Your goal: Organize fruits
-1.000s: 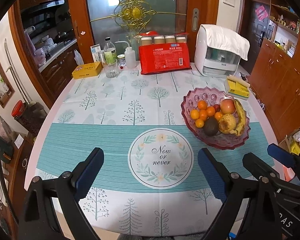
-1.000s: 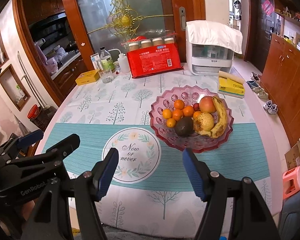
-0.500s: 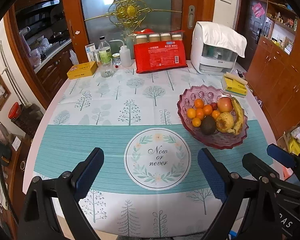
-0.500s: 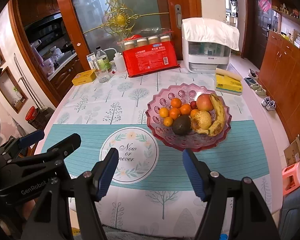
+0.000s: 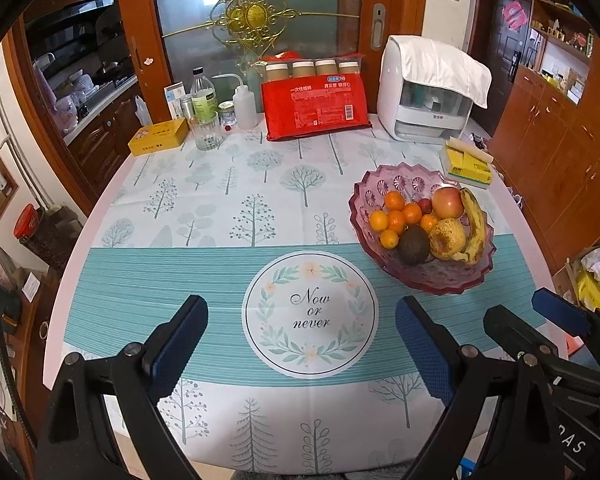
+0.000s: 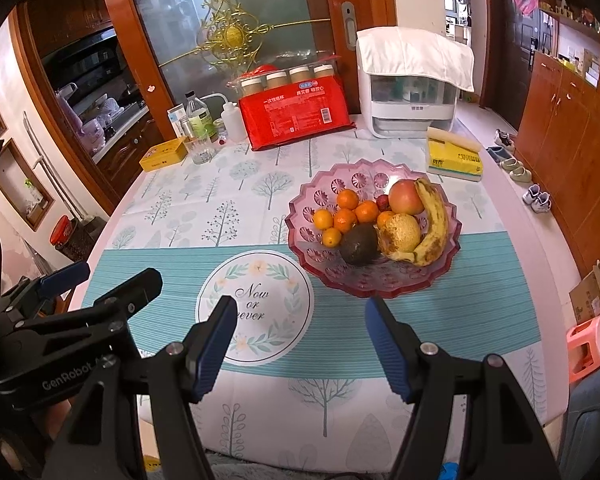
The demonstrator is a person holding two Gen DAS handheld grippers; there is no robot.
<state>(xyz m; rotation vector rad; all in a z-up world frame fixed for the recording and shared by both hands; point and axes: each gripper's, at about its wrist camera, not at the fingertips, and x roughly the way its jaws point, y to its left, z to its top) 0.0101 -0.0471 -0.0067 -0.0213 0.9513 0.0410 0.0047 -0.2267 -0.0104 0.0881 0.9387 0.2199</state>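
The bench is carrying a pink bowl near its right edge, holding oranges, an avocado, an apple and a banana. Left tongs and right tongs are hovering spread wide, gripping nothing.

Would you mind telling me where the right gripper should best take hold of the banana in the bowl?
Probably mid-length on the banana, coming from above with the open right gripper set across its width. It lies curved along the right side of the pink bowl, top exposed, with the yellow round fruit touching its left side, so a side approach looks crowded.
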